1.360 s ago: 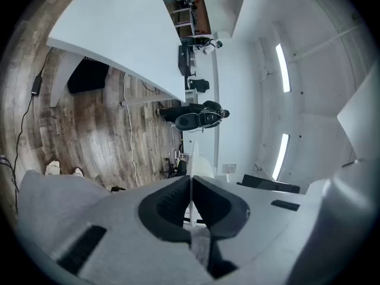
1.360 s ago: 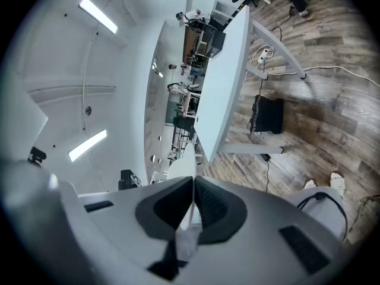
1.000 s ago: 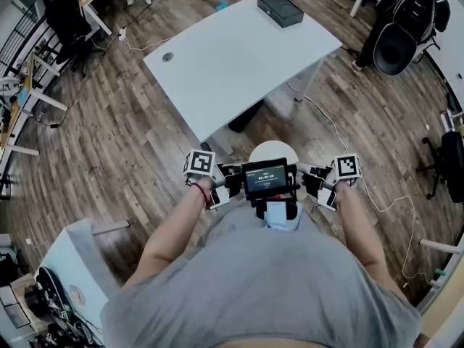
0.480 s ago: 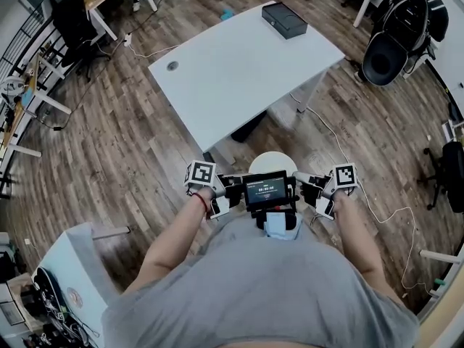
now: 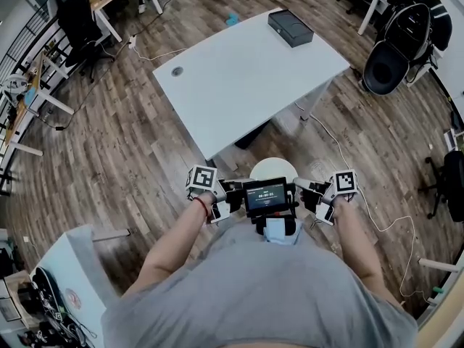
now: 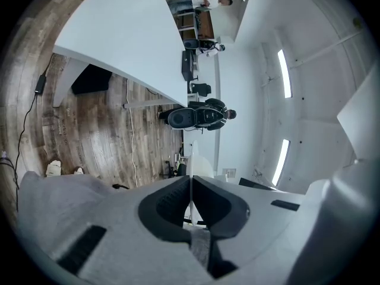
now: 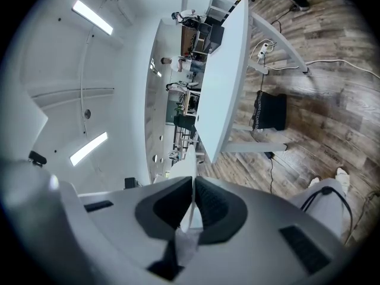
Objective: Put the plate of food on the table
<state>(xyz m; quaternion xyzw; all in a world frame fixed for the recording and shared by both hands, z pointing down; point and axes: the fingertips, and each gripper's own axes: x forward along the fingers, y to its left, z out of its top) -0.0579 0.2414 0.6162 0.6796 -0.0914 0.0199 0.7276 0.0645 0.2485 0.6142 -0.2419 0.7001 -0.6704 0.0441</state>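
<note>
- Holds a round white plate [image 5: 273, 170] out in front of the chest, over the brown wooden plank floor [image 5: 109, 158] and near the white rectangular counter [image 5: 246, 71], not yet on it.
- Grips the plate's left rim with the left gripper [image 5: 233, 188], both jaws pinched onto the thin white edge [image 6: 191, 189].
- Grips the opposite rim with the right gripper [image 5: 307, 188], jaws likewise clamped on the edge [image 7: 192, 203].
- Cannot tell what lies on the plate.
- At the counter's far corner, a flat black box [image 5: 290, 27].
</note>
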